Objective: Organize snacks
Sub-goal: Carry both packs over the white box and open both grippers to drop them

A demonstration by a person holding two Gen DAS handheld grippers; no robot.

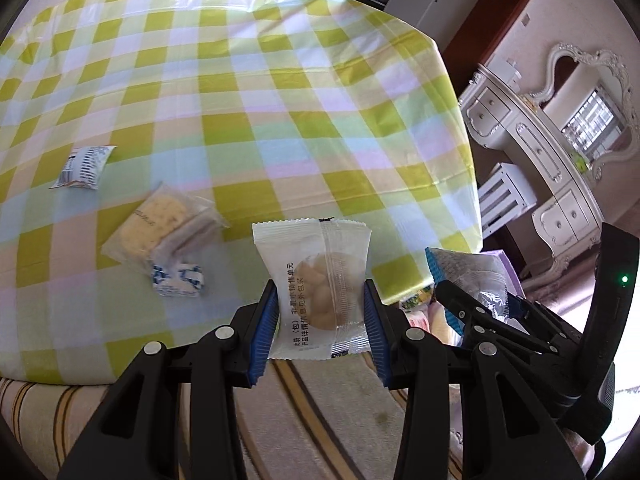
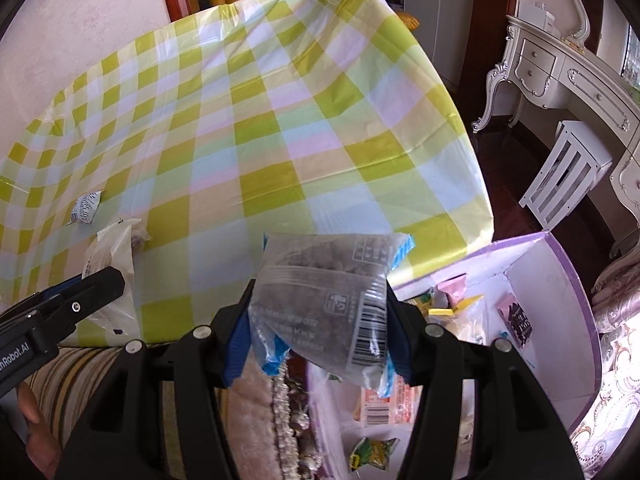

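Left gripper (image 1: 320, 312): pinching a white biscuit packet (image 1: 314, 286) by its two sides, held upright above the near edge of the counter (image 1: 280, 112).
Right gripper (image 2: 318, 332): clamped on a clear packet of dark snack with blue ends (image 2: 324, 300), held over the gap between counter and box.
Box: a purple-rimmed box (image 2: 576, 280) sits low, just right of the counter; it already holds several packets.
Left on the counter: a clear cracker packet (image 1: 160, 226), a small blue-and-white sachet (image 1: 178, 280) touching its near end, and a printed white sachet (image 1: 82, 168) apart to the left.
Stage, as I judge it: two packets are in hand and bound for the box; three remain.
Risk, grip: the dark packet is held by slack film, so it could slip out when tilted.
Risk, crush: the biscuit sits right between the pads; a harder squeeze may crack it.
Risk, collision: the grippers are close together and may knock each other near the box.
Risk, miss: releasing short of the box rim would drop a packet to the floor.
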